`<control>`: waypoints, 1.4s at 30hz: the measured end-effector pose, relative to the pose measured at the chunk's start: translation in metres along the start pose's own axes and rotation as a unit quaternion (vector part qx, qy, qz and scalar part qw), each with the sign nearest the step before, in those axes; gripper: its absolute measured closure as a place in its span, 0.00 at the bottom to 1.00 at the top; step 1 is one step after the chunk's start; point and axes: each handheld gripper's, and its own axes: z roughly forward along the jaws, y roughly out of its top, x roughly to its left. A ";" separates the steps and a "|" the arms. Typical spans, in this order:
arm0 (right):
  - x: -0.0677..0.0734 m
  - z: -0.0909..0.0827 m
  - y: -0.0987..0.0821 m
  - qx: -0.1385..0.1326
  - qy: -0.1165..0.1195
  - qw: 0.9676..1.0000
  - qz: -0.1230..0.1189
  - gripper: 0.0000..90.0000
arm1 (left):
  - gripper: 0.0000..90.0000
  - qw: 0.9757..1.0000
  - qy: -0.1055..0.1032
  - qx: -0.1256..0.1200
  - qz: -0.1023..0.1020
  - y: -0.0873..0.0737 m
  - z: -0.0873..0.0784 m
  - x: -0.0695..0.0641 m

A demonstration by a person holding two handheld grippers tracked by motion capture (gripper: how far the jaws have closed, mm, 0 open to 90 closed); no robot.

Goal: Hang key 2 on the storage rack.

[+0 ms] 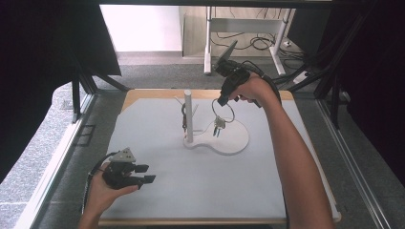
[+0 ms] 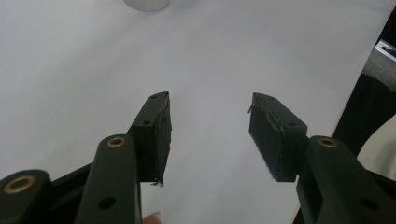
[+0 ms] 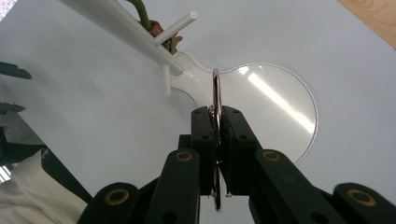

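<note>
White stand [image 1: 188,117] blocks mid-table — the near mat [image 1: 200,186] lies open.

Your right gripper [image 1: 222,102] hangs above stand's base [image 1: 234,143], key ring [image 1: 223,110] clamped between jaws, keys [image 1: 218,125] dangling below. Post [image 1: 188,117] stands left of ring, at base's left end, near table [image 1: 191,191] back edge. Your left gripper [image 1: 144,173] sits near front-left, well apart from stand.
</note>
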 end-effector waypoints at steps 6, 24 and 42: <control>-0.002 0.005 0.008 0.001 -0.005 1.000 0.003 0.94 | 0.55 1.000 -0.002 0.000 0.001 0.000 0.000 0.000; -0.002 0.031 0.032 0.008 0.000 1.000 -0.004 0.94 | 0.55 1.000 -0.004 -0.002 0.000 0.000 0.000 0.000; 0.012 0.047 0.044 0.002 0.009 1.000 -0.016 0.94 | 0.55 1.000 -0.004 -0.005 0.001 0.000 -0.002 0.000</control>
